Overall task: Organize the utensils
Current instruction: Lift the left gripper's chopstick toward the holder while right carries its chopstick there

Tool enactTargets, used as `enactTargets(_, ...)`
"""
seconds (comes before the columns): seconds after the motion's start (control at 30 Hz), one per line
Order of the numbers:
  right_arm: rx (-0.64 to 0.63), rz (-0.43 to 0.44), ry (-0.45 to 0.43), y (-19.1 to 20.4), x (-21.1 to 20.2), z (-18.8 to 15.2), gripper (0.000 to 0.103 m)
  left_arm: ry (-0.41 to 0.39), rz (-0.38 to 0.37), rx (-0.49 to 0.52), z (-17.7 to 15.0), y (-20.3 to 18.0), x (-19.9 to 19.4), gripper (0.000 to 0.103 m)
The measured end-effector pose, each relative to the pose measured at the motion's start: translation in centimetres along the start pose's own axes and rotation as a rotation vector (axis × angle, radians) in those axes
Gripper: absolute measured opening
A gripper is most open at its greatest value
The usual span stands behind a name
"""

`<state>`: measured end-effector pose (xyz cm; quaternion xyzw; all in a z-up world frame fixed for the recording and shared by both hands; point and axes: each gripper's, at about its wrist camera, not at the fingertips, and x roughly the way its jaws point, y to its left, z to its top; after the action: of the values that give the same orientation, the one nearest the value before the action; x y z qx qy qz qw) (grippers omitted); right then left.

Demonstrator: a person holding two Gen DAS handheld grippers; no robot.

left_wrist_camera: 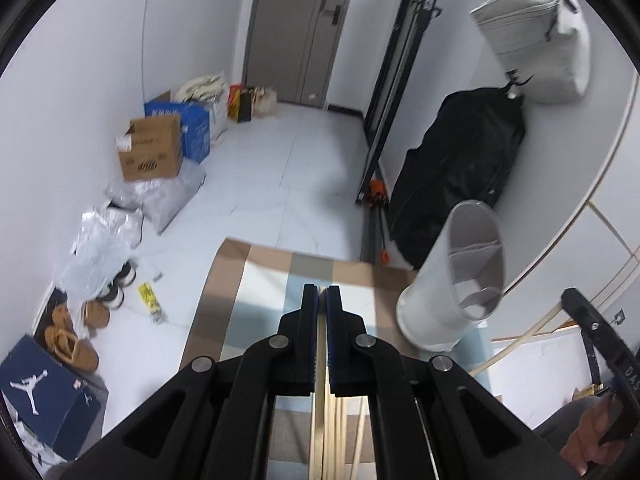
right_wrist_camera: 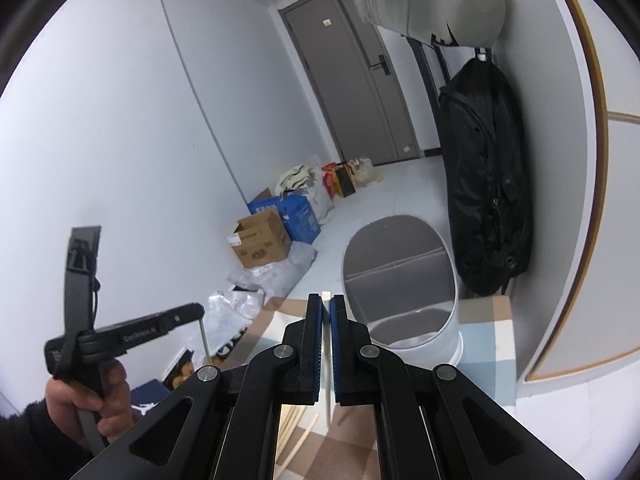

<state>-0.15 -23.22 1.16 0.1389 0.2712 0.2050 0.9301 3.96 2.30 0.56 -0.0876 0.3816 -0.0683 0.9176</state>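
Note:
A white utensil holder (left_wrist_camera: 452,280) with an inner divider stands on the checked tablecloth (left_wrist_camera: 260,280), to the right of my left gripper (left_wrist_camera: 322,292). The left gripper is shut on a pale chopstick (left_wrist_camera: 320,400) that runs between its pads. In the right wrist view the holder (right_wrist_camera: 404,292) is just ahead and to the right of my right gripper (right_wrist_camera: 326,300), which is shut on a pale chopstick (right_wrist_camera: 327,296) whose tip pokes above the fingertips. More loose chopsticks (right_wrist_camera: 296,436) lie on the cloth below it.
Black bag (left_wrist_camera: 460,168) and grey bag (left_wrist_camera: 536,36) hang on the right wall behind the holder. Cardboard and blue boxes (left_wrist_camera: 152,152), plastic bags and shoes (left_wrist_camera: 68,336) line the left wall. A grey door (left_wrist_camera: 296,32) is at the far end.

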Motion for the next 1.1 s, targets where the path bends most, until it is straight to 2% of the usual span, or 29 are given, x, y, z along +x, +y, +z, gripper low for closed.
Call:
enactTargets(0.2, -0.02, -0.007, -0.042, -0.1, -1.6, 2.5, 0.004, -0.061, -0.06, 0.013, 2.1, -1.5, -2.3, 0.0)
enactTargets(0.57, -0.056, -0.033, -0.123, -1.3, -2.8, 10.9, 0.003, -0.221, -0.166, 0.036, 8.9, -6.5, -4.7, 0.0)
enactTargets(0.83, -0.127, -0.07, -0.123, -1.6, -0.8, 15.2, 0.003, -0.296, -0.184, 0.017, 12.1, -8.7, -2.5, 0.0)
enactTargets(1.1, -0.127, -0.073, -0.097, -2.9, 2.0, 16.0, 0.004, -0.3, -0.177, 0.024, 12.3, -9.0, 1.4, 0.0)
